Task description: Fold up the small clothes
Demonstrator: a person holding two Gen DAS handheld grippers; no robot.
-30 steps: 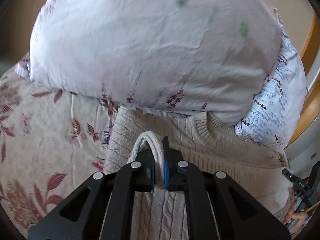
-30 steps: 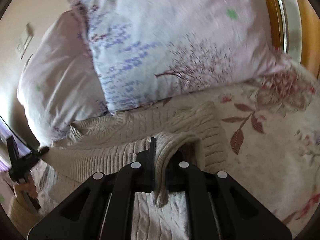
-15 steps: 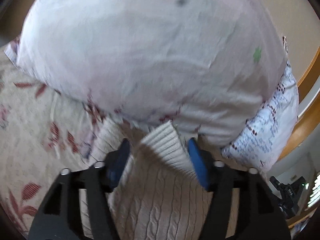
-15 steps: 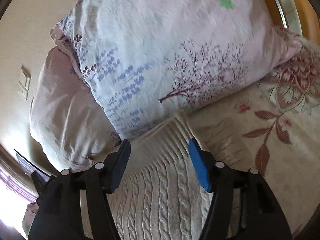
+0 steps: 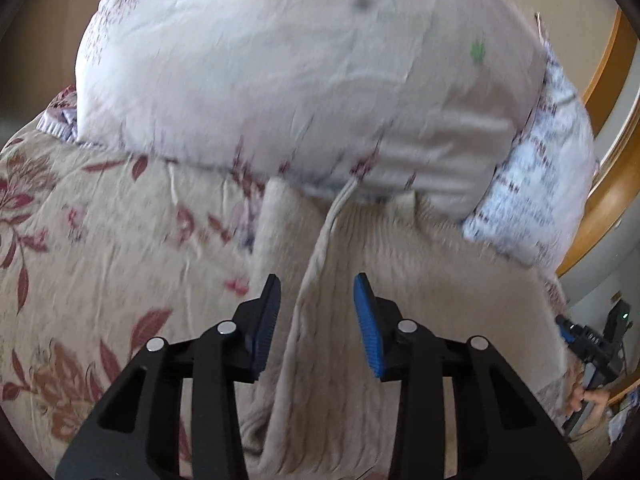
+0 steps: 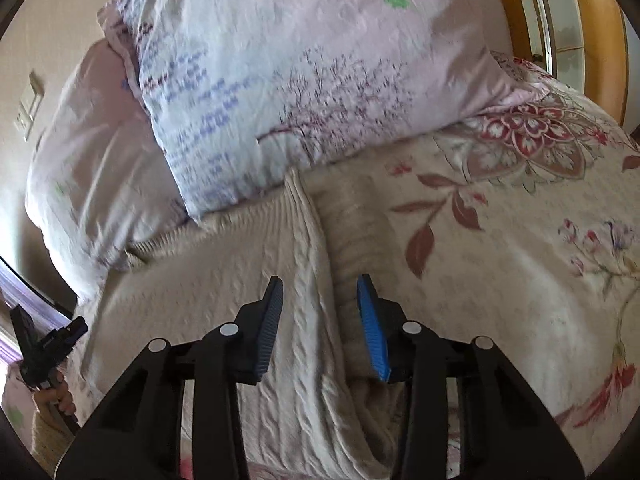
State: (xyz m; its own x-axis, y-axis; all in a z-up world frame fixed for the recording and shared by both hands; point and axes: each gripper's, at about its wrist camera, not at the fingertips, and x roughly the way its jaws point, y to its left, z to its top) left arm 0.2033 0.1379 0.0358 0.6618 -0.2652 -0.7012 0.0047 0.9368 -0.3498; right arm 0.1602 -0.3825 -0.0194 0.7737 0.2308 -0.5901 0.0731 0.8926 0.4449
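Now both tools hang low over a cream cable-knit sweater [image 5: 400, 280] that lies spread on the bed, on a flowered bedspread [image 5: 100, 240]. The top edge of the sweater touches two pillows: a pale pink pillow [image 5: 280, 80] and, beside it, a pillow with blue print [image 6: 280, 80].

The left tool [image 5: 316, 312] has its jaws apart and they are closing. A raised fold of the knit runs between the blue pads [image 5: 366, 320], but they do not press on it. The right tool [image 6: 320, 316] is the same: jaws apart, closing, with a ridge of the sweater between its pads and no grip on it.

In the left view the right tool shows at the far right edge, with fingers of a hand under it. The pictures are somewhat blurred.
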